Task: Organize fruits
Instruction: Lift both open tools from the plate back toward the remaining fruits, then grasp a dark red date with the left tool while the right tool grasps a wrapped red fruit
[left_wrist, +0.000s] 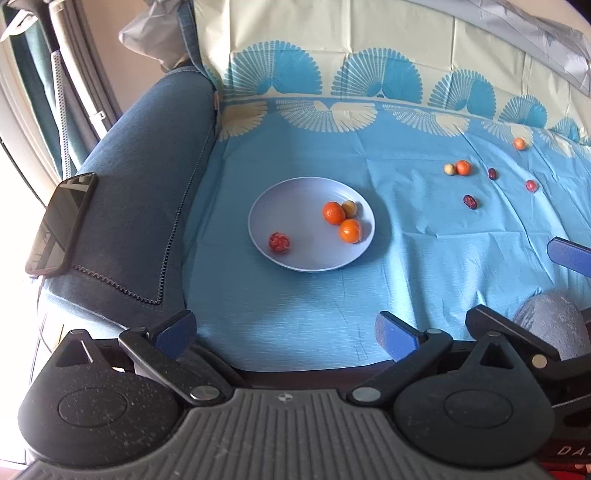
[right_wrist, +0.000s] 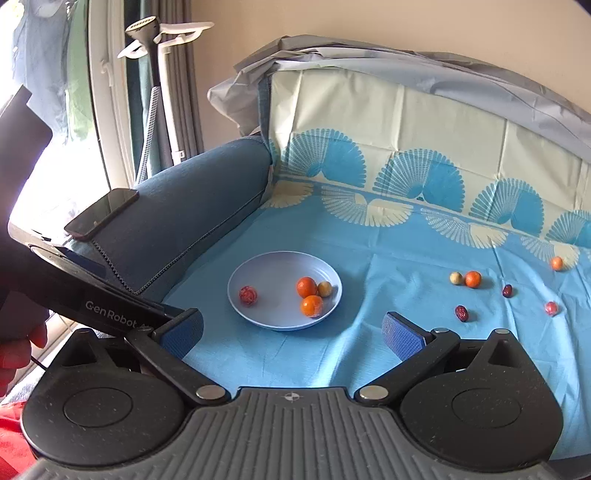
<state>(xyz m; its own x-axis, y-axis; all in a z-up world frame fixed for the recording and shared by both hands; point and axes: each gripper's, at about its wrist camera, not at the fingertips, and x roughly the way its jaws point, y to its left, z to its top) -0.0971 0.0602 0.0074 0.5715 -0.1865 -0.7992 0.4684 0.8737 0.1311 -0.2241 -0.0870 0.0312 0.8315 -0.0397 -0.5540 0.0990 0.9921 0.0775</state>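
Our left gripper (left_wrist: 284, 334) hangs with its blue pads spread wide and empty, low over the blue cloth (left_wrist: 295, 306); our right gripper (right_wrist: 293, 328) is just as wide apart, holding nothing. Ahead of both sits the pale plate (left_wrist: 280, 206) — in it two oranges touching, a yellowish fruit beside them, and a red fruit (left_wrist: 279, 242) apart near the left rim. Well to the right, loose fruits (right_wrist: 473, 279) lie scattered on the cloth. We see a phone (left_wrist: 59, 225) on the sofa arm.

Smooth matt plastic plate (left_wrist: 280, 199) on creased thin tablecloth (left_wrist: 295, 314)
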